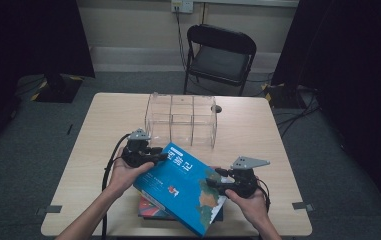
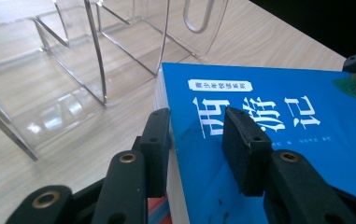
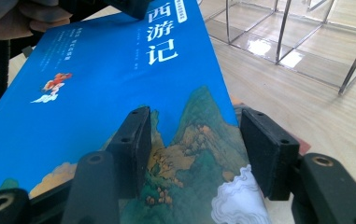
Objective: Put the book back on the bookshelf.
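1. Currently, we clamp the left gripper fingers on the blue book.
2. We hold our right gripper fingers apart, straddling the book's opposite edge.
3. We see the book raised, tilted, over the desk, near the clear organizer.

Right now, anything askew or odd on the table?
The blue book sits skewed, turned diagonally over the books stacked beneath it and tipped up off them. The left gripper grips its top corner and the right gripper straddles its lower edge. The clear organizer behind stands square. Nothing spilled or visibly damaged.
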`<state>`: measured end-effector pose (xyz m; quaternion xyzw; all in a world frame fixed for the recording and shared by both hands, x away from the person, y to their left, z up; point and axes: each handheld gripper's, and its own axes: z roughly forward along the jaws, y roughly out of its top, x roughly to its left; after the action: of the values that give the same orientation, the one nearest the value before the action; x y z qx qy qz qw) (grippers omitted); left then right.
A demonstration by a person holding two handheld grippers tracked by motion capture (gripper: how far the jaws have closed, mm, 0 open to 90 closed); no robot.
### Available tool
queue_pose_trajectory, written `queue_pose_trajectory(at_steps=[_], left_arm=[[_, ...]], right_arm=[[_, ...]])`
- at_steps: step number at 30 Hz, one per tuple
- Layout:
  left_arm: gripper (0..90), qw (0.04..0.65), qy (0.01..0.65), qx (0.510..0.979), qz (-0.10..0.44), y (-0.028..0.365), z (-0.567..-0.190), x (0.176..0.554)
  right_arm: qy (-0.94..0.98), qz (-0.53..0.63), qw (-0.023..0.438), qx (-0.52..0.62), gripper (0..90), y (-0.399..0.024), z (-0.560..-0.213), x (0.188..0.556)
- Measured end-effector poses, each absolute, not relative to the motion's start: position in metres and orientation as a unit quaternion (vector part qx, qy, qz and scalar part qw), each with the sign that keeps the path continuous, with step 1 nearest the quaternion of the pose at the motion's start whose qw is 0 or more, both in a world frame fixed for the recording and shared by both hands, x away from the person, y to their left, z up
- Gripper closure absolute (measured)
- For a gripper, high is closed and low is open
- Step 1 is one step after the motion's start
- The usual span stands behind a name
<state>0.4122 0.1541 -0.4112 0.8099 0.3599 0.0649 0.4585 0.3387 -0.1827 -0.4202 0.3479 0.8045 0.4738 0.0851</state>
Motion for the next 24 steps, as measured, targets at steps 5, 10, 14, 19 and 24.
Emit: queue_pose_trajectory(at_steps=[5,10,14,19,24], left_arm=[[58.7,0.466,0.35,0.811,0.055,0.164,-0.412,0.403],[48.3,0.471,0.359,0.804,0.059,0.181,-0.416,0.366],[47.5,0.48,0.36,0.798,0.057,0.197,-0.417,0.349],[43.7,0.497,0.354,0.79,0.061,0.22,-0.419,0.329],[42.7,0.498,0.366,0.784,0.059,0.235,-0.43,0.316]], right_arm=[[0.811,0.466,0.084,0.344,45.1,-0.181,-0.417,0.34],[0.812,0.461,0.094,0.344,45.0,-0.178,-0.41,0.352],[0.805,0.478,0.089,0.339,46.5,-0.173,-0.4,0.361],[0.814,0.469,0.082,0.334,49.7,-0.162,-0.402,0.368],[0.812,0.466,0.068,0.344,51.2,-0.165,-0.413,0.371]])
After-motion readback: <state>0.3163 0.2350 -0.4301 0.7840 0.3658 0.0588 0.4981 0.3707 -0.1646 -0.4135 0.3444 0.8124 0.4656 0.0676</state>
